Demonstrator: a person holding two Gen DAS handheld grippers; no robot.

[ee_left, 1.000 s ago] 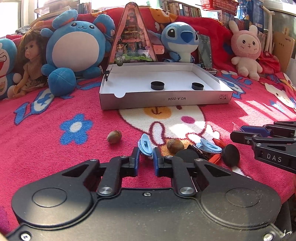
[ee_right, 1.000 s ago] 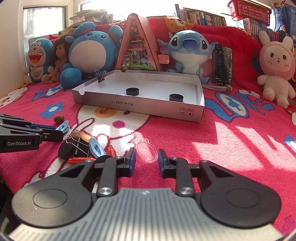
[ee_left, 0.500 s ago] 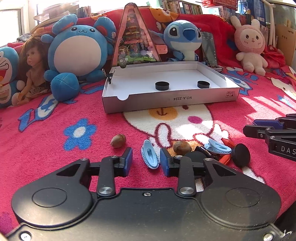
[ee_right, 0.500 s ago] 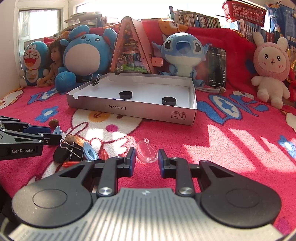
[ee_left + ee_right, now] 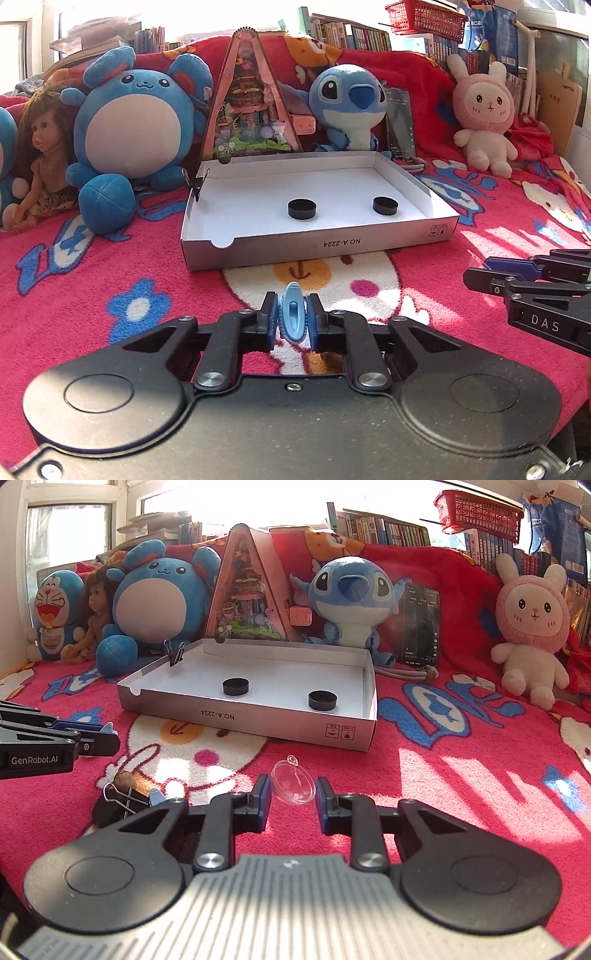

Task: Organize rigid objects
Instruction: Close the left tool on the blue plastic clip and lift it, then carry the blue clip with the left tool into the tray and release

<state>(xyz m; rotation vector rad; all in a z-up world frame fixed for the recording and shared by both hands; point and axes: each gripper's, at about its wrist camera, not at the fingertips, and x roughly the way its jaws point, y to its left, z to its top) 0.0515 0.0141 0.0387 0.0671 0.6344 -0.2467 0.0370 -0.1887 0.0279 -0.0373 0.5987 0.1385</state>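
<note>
The left gripper (image 5: 291, 319), empty before, now pinches the blue hair clip (image 5: 291, 317); the right gripper (image 5: 292, 794) still holds its clear plastic dome (image 5: 293, 785).

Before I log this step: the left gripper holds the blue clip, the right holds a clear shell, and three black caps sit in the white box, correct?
Not quite: the white box holds two black caps, as the left wrist view shows. The left gripper does hold the blue clip, the right gripper the clear shell.

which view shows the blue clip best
The left wrist view. There the blue clip stands upright, clamped between the left gripper fingers, in the middle of the frame with its whole face showing. In the right wrist view only its pale blue tip shows past the left gripper at the left edge.
</note>
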